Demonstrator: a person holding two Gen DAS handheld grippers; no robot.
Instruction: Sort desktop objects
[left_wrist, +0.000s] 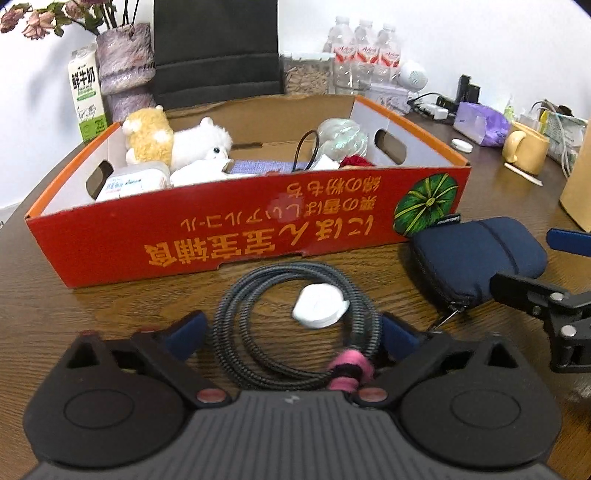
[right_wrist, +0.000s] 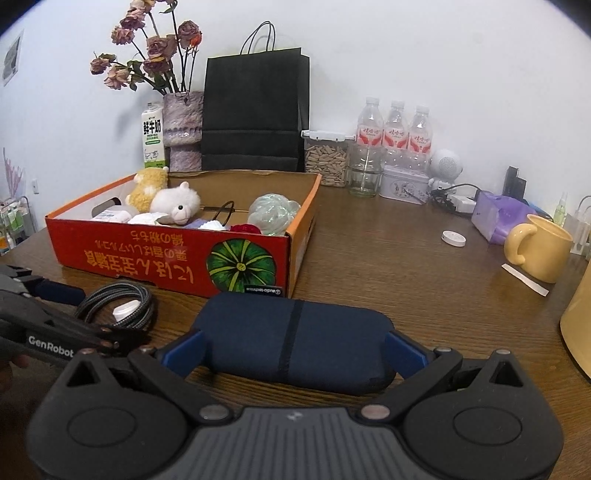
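**Crowded counter, two pickups pending, both easy to fumble**

White walls close off a dark wood-grain counter (right_wrist: 388, 258) that is cluttered along its back edge: a black paper bag (right_wrist: 255, 110), a vase of dried roses (right_wrist: 183, 125), a milk carton (right_wrist: 153, 134), three water bottles (right_wrist: 395, 129) and, off to the right, a yellow mug (right_wrist: 539, 247).

Biggest of the task's things is the red cardboard box (left_wrist: 221, 236), already holding plush toys and oddments. Just in front of it lie a navy zip pouch (right_wrist: 291, 339) and a coiled braided cable (left_wrist: 295, 325) with a white puck-shaped charger (left_wrist: 319, 306) resting inside the loop.

Both tongs stand spread, gripping nothing. The right tongs (right_wrist: 291, 350) straddle the pouch; the left tongs (left_wrist: 291, 332) straddle the coil.

Risks, as I judge them: the soft pouch may buckle and slide out under a squeeze; the coil could spring loose or trail if only some of its loops are pinched; the charger may drop free when lifted. The tongs are also near each other, so a clash is possible.
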